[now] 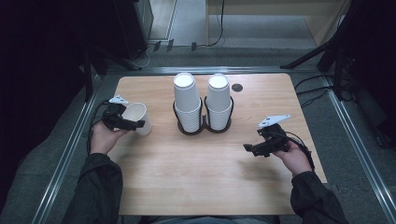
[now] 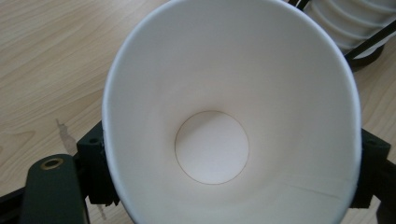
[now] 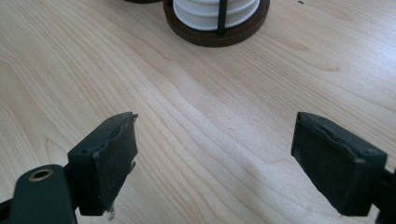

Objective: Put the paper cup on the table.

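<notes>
**At worktop's left: cup in transit**

Left hand-held gripper (image 1: 132,122) clamps a single cup (image 1: 138,117), jaws wide around its wall, tilted. Right hand-held gripper (image 1: 251,148) gapes empty. Next, probably: set cup upright on the worktop (image 1: 196,177), clear of stacks (image 1: 187,102).

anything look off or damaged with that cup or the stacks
The single paper cup in the left gripper has a crease in its inner wall near the rim. Both cup stacks sit upright in their holders.
</notes>
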Available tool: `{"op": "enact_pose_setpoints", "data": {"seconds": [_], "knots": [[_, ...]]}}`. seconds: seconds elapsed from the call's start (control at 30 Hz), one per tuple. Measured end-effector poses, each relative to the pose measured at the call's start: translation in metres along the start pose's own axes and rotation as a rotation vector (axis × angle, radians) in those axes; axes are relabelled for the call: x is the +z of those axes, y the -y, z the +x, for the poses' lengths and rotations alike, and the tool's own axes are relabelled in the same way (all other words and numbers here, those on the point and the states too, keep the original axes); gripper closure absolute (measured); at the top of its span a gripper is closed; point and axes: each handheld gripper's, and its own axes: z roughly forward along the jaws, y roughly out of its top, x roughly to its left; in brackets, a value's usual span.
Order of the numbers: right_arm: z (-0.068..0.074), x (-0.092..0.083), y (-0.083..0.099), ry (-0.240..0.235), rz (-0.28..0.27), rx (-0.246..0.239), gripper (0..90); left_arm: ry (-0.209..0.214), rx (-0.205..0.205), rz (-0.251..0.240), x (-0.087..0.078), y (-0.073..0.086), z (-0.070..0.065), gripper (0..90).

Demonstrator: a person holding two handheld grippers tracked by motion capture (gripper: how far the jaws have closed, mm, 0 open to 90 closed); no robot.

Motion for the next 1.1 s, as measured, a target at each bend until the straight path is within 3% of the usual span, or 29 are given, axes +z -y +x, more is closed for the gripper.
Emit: {"op": "enact_pose_setpoints", "data": {"seconds": [0.43,0.6,0.83,0.93,1.03,1.1], "knots": [[0.0015,-0.0035,0.0032,0.007,0.004,-0.002,14.7,0.005,0.002,-0.003,0.0016,0.0001,-0.0008,13.6],[0.0011,-0.0036,0.0031,0.004,0.001,-0.003,14.7,0.013,-0.016,0.001,0.0018,0.0000,-0.0001,12.7],[0.0026,-0.0016,0.0030,0.013,0.018,-0.020,14.7,0.024,-0.002,0.004,0.0027,-0.0012,-0.0039,11.4],[0.0036,-0.0010,0.0029,0.010,0.020,-0.026,14.7,0.040,0.000,-0.005,0.0025,-0.0007,-0.0037,11.0],[0.0040,-0.0007,0.0029,0.008,0.021,-0.026,14.7,0.057,0.038,-0.011,0.0010,0.0013,-0.0049,10.3],[0.0038,-0.0005,0.0027,0.010,0.022,-0.029,14.7,0.073,0.032,-0.020,0.0007,0.0015,-0.0051,8.4]]}}
